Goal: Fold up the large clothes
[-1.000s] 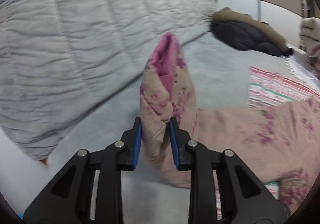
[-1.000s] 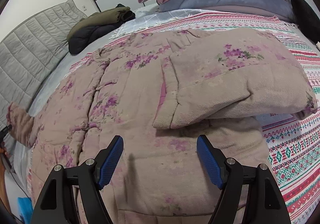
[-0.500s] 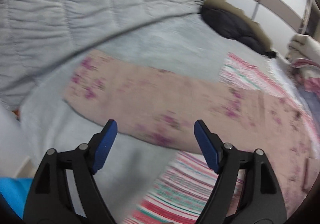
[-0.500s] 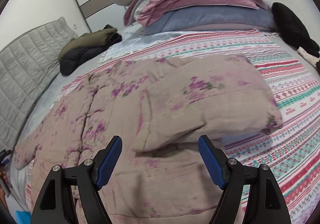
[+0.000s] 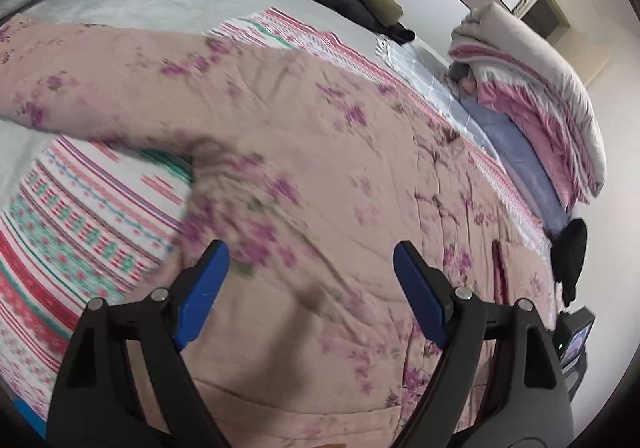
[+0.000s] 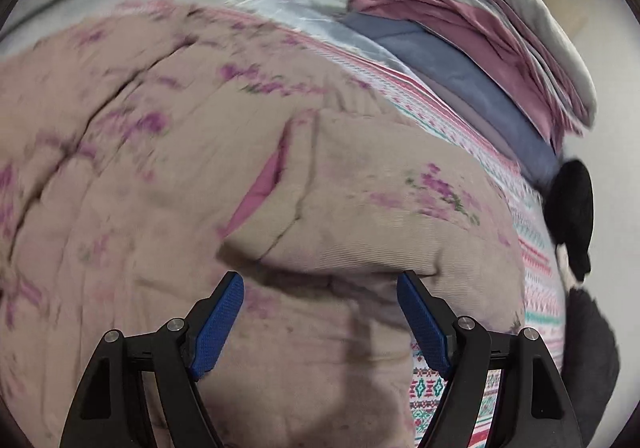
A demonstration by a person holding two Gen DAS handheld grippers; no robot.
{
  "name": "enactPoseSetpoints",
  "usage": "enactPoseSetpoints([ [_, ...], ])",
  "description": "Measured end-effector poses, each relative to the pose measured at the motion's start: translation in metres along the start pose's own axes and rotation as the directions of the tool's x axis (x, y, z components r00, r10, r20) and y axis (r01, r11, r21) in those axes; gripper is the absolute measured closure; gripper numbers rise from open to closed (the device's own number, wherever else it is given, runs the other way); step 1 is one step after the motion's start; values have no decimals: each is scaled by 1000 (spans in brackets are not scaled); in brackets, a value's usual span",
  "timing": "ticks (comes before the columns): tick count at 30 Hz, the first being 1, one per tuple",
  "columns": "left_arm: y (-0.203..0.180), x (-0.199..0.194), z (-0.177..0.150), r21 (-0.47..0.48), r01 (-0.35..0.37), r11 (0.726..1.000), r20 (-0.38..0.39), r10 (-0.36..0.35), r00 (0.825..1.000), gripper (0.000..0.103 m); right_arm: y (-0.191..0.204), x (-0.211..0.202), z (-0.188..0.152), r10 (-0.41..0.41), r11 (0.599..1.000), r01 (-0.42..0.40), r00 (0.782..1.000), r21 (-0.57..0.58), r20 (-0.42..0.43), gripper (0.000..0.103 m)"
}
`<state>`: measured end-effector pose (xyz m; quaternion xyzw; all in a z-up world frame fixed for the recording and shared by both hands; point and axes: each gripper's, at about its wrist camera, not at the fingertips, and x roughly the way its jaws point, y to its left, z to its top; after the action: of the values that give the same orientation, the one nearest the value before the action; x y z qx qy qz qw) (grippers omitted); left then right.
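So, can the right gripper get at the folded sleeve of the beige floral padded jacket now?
Probably yes: the right gripper hovers with jaws open, the folded sleeve lies just ahead, and nothing lies between them.

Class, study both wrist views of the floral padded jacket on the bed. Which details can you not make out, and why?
- Left wrist view: the floral jacket has its hem cut off by the frame's bottom edge; motion blur smears its print.
- Right wrist view: the jacket's front fastenings are blurred; the folded sleeve hides the cloth beneath.
- The small screen is too small to read.

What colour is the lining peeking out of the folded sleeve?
Bright pink lining, against the beige purple-flowered jacket; clearest in the right wrist view.
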<state>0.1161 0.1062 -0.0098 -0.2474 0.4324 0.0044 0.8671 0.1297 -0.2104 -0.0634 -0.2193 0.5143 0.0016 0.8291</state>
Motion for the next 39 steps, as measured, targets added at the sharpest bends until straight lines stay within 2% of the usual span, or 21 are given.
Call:
enactPoseSetpoints([
  [1, -5, 3, -3, 11, -5, 1000, -3, 5, 1000, 19, 4, 4, 1, -20, 999, 21, 1000, -25, 6, 23],
  [4, -20, 14, -18, 72, -23, 997, 12, 23, 1000, 19, 15, 15, 6, -81, 988, 83, 997, -132, 19, 23],
  [5, -26, 17, -23, 98, -50, 994, 41, 46, 998, 19, 18, 16, 8, -92, 983, 96, 995, -155, 32, 23],
  [7, -30, 23, -25, 124, -89, 988, 50, 84, 995, 19, 21, 19, 14, -121, 973, 132, 990, -189, 68, 28],
  [8, -34, 25, -26, 136, -88, 987, 45, 83, 996, 19, 19, 22, 19, -139, 971, 152, 987, -183, 81, 48],
  [9, -36, 25, -28, 140, -77, 987, 44, 72, 996, 19, 15, 26, 23, -160, 971, 171, 984, -168, 81, 75],
  [10, -37, 25, -29, 142, -66, 988, 42, 60, 997, 19, 6, 29, 27, -164, 974, 172, 984, -145, 67, 75],
  [13, -41, 24, -32, 145, -46, 988, 53, 39, 998, 19, -33, 18, 37, -60, 998, 60, 995, -8, 80, 82],
  [15, -43, 25, -32, 149, -46, 988, 56, 38, 998, 19, -65, -2, 42, -70, 995, 61, 990, 77, 123, 83],
  [17, -45, 27, -33, 158, -47, 986, 53, 39, 998, 19, -93, -21, 45, -125, 985, 103, 979, 142, 160, 85],
  [20, -50, 31, -35, 174, -57, 983, 54, 49, 997, 19, -147, -40, 43, -194, 951, 142, 966, 275, 172, 87],
  [23, -51, 30, -36, 180, -55, 982, 60, 45, 997, 19, -206, -43, 35, -257, 888, 177, 956, 425, 139, 89],
  [26, -53, 30, -36, 184, -53, 982, 64, 42, 997, 19, -258, -44, 15, -331, 808, 235, 940, 541, 85, 91],
  [29, -55, 30, -38, 195, -55, 979, 70, 42, 997, 19, -300, -41, -5, -411, 721, 308, 911, 621, 25, 93],
  [32, -58, 30, -40, 215, -58, 975, 73, 43, 996, 19, -332, -45, -24, -463, 652, 315, 886, 690, 33, 93],
  [34, -61, 31, -43, 232, -64, 971, 72, 48, 996, 19, -342, -44, -42, -484, 613, 280, 872, 739, 71, 94],
  [36, -63, 33, -45, 258, -77, 963, 72, 61, 996, 19, -343, -20, -63, -474, 596, 295, 880, 747, 30, 93],
  [39, -67, 36, -50, 303, -96, 948, 52, 84, 995, 19, -322, 32, -105, -395, 603, 345, 913, 719, -106, 93],
])
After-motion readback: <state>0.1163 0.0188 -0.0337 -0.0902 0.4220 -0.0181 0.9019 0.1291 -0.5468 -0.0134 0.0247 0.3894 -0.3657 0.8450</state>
